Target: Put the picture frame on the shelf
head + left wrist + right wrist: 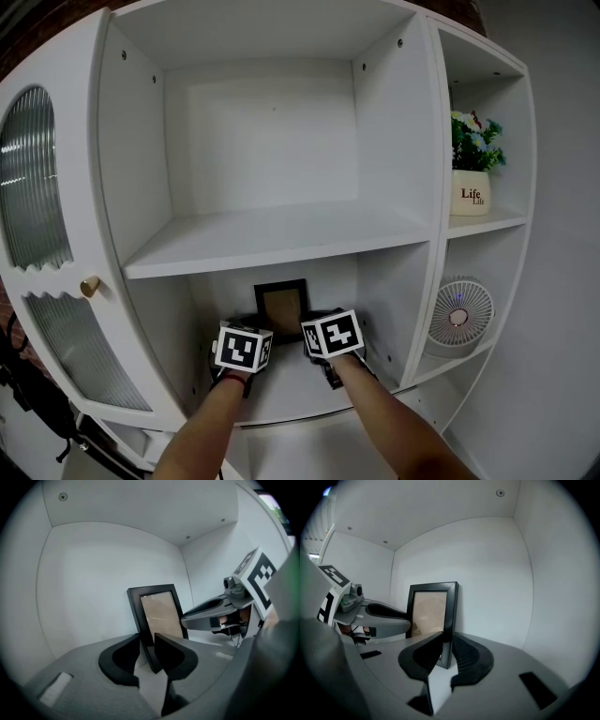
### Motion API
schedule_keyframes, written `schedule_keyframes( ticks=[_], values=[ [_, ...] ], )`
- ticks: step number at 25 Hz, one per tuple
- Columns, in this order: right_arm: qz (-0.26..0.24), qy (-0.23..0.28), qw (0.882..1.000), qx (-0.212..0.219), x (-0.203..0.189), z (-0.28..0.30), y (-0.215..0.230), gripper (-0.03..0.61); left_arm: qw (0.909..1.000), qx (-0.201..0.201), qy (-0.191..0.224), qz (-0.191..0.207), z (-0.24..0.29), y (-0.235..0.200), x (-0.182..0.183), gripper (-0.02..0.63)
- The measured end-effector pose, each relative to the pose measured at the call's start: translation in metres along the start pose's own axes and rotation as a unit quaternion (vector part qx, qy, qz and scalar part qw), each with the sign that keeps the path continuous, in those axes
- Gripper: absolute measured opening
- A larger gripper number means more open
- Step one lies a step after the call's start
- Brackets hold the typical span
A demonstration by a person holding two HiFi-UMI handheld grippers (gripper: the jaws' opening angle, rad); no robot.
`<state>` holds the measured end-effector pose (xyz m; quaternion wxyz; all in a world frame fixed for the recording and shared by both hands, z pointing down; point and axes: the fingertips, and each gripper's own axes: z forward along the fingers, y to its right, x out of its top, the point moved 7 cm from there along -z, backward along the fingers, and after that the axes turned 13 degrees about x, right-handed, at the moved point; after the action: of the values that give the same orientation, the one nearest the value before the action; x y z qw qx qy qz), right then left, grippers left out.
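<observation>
With the left gripper (146, 637) and right gripper (447, 637) each clamped on a side edge of the frame (161, 616), which stands between them on the shelf (291, 396), an uneven release could topple it forward

The picture frame (280, 305) is bordered in black around a tan-brown panel. The shelf (281, 236) is finished in plain white. The left gripper (146, 637) and right gripper (446, 637) are moulded in grey with black jaws, and their marker cubes (243, 347) (332, 333) are patterned in black-and-white squares. Green leaves (473, 141) are set in a cream pot (472, 195) with dark lettering.
</observation>
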<state>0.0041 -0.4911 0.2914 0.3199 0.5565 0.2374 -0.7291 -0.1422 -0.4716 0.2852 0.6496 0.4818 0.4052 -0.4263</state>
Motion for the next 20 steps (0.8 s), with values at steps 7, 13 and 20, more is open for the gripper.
schedule_keyframes(
  ticks=[7, 13, 20],
  values=[
    [-0.002, 0.014, 1.000, 0.005, 0.000, -0.001, 0.000, 0.075, 0.9993, -0.004, 0.036, -0.004, -0.004, 0.001, 0.007, 0.121],
    [-0.003, 0.032, 0.999, 0.007, 0.007, -0.004, -0.003, 0.091, 0.9992, 0.006, 0.040, 0.004, -0.005, -0.002, 0.009, 0.146],
    [-0.005, 0.038, 0.999, 0.004, 0.008, -0.006, -0.004, 0.092, 0.9990, 0.012, 0.042, 0.003, -0.008, -0.005, 0.007, 0.160]
  ],
)
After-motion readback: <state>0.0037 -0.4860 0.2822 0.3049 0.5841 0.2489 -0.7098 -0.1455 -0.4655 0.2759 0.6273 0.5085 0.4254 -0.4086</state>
